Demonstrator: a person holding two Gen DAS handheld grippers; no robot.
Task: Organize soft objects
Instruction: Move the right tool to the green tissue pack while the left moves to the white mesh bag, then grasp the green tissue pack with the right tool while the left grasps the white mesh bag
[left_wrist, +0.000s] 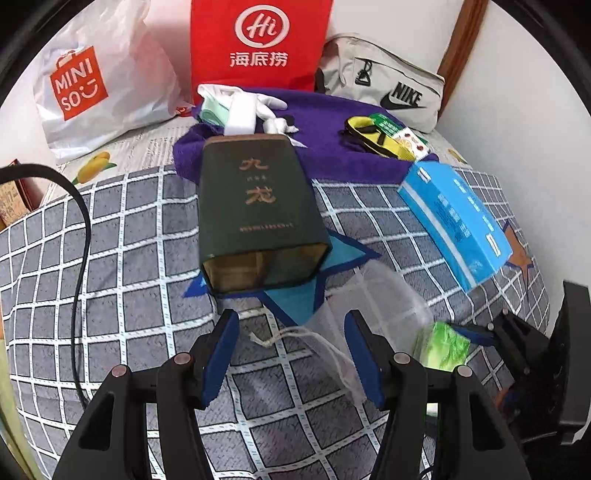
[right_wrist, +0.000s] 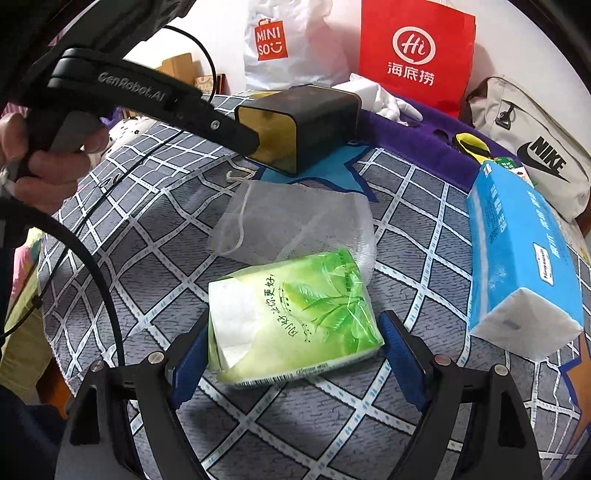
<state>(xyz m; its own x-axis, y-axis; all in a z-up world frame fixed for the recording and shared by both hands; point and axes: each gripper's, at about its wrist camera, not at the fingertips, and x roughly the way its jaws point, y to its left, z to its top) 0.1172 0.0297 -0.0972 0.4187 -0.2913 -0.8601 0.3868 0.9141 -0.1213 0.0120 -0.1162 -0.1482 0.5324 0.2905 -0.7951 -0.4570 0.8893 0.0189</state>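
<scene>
Lying between the spread fingers of the right gripper: green tissue pack, unclamped. Just ahead of the open left gripper: mesh pouch.

A white MINISO bag and a red Haidilao paper bag stand against the wall at the back of the bed, whose grey checked cover fills the foreground. A beige Nike pouch lies right of the red bag. A dark green box lies on its side, open end forward. At the far left, what may be cardboard boxes show.
</scene>
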